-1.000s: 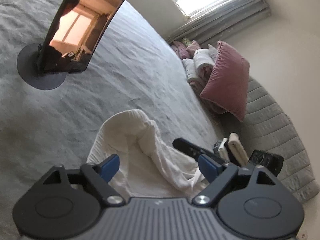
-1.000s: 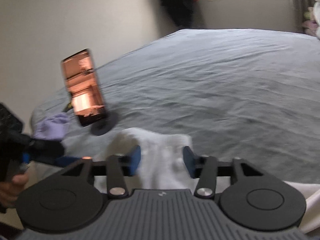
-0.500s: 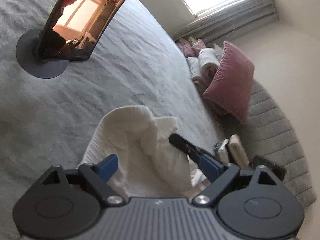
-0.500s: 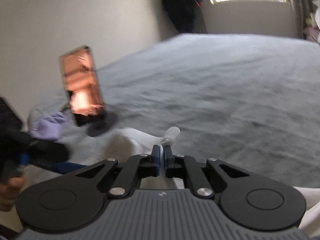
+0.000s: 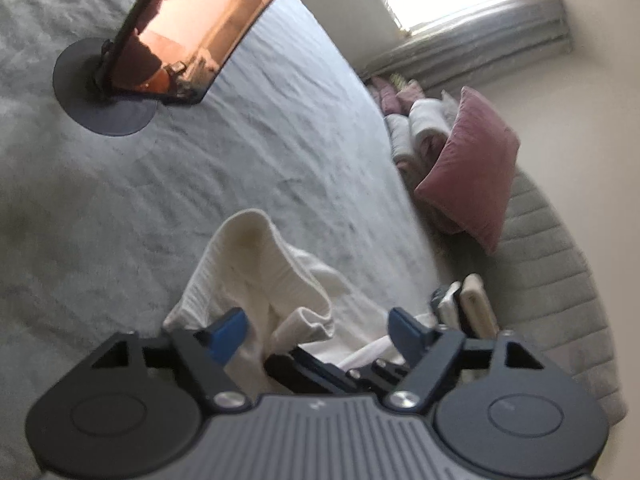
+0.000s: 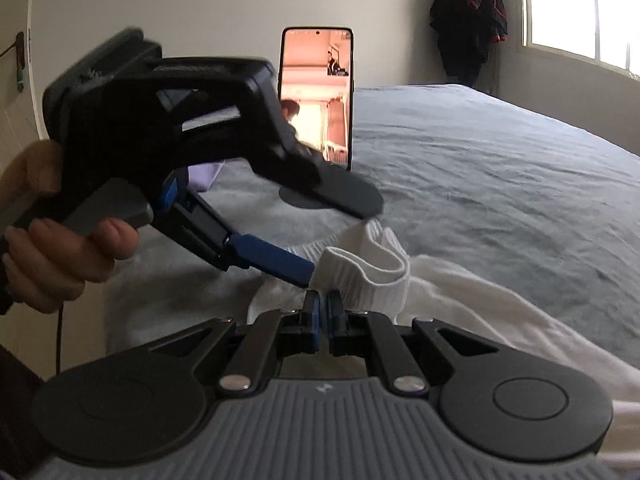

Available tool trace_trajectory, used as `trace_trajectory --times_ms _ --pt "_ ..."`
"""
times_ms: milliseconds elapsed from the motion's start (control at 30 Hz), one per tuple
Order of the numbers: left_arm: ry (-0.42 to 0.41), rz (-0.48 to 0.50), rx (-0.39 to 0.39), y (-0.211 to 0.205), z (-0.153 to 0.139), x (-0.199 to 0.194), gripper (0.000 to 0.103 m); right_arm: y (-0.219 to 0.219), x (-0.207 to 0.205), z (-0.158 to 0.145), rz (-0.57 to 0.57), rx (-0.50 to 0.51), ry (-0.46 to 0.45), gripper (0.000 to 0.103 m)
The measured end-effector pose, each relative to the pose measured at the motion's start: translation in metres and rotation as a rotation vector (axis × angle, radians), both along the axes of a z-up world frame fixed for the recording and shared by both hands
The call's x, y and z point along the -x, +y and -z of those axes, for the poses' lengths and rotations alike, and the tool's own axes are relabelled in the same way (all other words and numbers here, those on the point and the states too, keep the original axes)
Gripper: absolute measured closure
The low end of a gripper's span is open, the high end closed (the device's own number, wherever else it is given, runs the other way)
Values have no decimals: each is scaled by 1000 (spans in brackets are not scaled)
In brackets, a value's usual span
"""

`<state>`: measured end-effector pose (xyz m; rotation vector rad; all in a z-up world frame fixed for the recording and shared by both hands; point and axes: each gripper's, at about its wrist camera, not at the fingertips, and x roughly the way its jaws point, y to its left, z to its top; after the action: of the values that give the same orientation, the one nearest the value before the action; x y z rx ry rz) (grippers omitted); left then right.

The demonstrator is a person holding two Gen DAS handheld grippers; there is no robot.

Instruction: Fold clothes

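A white ribbed garment lies bunched on the grey bedspread. My left gripper is open, its blue fingertips straddling the garment's folds without pinching them. The dark body of the other gripper pokes in between them. In the right wrist view my right gripper is shut on the garment's ribbed hem, which is lifted into a loop. A hand holds the left gripper at the left, one of its blue fingers touching that hem. The rest of the garment trails right.
A phone stands on a round dark base on the bed. A pink pillow, rolled towels and a quilted grey headboard line one side. A lilac cloth lies behind; a dark jacket hangs in the corner.
My right gripper went from open to shut on the hem, raised it and swung left toward the phone. The left gripper stayed open and closed in on the same hem.
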<state>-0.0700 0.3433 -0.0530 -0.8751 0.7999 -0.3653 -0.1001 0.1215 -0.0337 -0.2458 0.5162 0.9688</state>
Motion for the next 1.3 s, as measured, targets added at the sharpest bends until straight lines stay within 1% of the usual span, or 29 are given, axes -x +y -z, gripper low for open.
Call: trace_trajectory --times_ms 33,100,200,333,367,400,433,500,533,567,600,633,667,700,733,767,833,867,900,967,1000,1067,1133,1233,1300 --pt "2 3 -17 -2 -1 0 37 -1 1 1 3 -1 -1 97" --pt "5 11 -50 -7 -3 -1 39 -1 2 1 10 -2 -5 98" --pt "-14 19 -81 -14 -9 -2 39 0 3 0 18 2 -12 98" --pt "-42 29 -156 -25 -18 -1 38 2 5 0 18 8 -31 98" --pt "-38 33 -171 -27 -19 -1 38 2 6 -1 14 8 -35 98" --pt "-27 33 -180 -28 -17 -2 41 2 6 -1 9 8 -40 98" --pt "-15 33 -189 -29 -16 -3 47 2 7 -1 5 11 -46 98" --pt "23 27 -220 -33 -14 -7 53 1 8 0 -1 20 -51 98" --pt "54 15 -233 -34 -14 -11 66 1 8 0 -3 26 -47 98" --pt "87 1 -245 -35 -14 -15 71 0 8 0 -5 32 -43 97" --pt "111 -9 -249 -35 -16 -18 80 -1 8 -1 -9 38 -42 97" --pt "133 -18 -252 -35 -18 -21 82 -3 8 -2 -13 46 -42 97" --pt "139 -40 -257 -33 -21 -20 83 -6 8 -5 -13 47 -42 96" --pt "142 -64 -263 -32 -25 -18 89 -10 8 -8 -11 43 -42 95" --pt "137 -93 -253 -31 -28 -14 89 -17 8 -12 -5 28 -32 93" --pt "131 -124 -240 -29 -31 -9 89 -27 6 -15 9 5 -1 88" --pt "103 -188 -218 -28 -36 1 91 -47 0 -20 44 -44 79 83" --pt "78 -217 -201 -27 -36 8 91 -59 -3 -20 64 -77 131 75" --pt "53 -244 -183 -27 -35 16 92 -73 -6 -19 86 -116 192 62" --pt "3 -299 -148 -26 -33 30 92 -103 -15 -12 144 -218 335 53" --pt "0 -311 -127 -24 -32 34 92 -117 -19 -7 177 -268 405 51" --pt "0 -329 -85 -20 -28 39 92 -140 -30 3 243 -365 532 50" --pt "-7 -332 -92 -22 -31 40 92 -152 -45 13 313 -457 634 50" --pt "-19 -336 -107 -25 -35 42 92 -170 -67 24 422 -602 762 49" --pt "-27 -338 -117 -27 -37 43 92 -183 -76 28 473 -683 821 49"
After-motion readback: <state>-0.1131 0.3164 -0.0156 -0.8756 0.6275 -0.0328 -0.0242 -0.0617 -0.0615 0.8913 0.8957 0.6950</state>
